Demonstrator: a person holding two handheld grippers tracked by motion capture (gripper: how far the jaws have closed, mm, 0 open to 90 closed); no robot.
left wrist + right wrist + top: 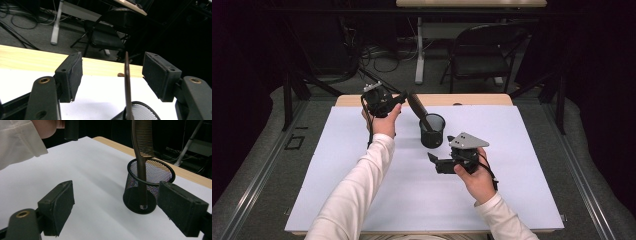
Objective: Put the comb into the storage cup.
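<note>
In the mesh cup point(149, 187), a brown comb point(142, 142) stands tilted.

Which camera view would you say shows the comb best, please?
The right gripper view: the comb shows its teeth and handle, standing in the mesh cup. The left gripper view catches it edge-on; the high view shows it small and dark.

A pale wooden tabletop point(362, 100) carries everything here, most of it covered by a large white sheet point(362, 175) that lies flat and reaches almost to the side and near edges; a strip of bare wood shows along the far edge. On the sheet, toward the far middle, stands a black mesh cup point(432, 131), upright, with a brown comb point(417, 107) resting inside it and leaning out toward the far left
</note>
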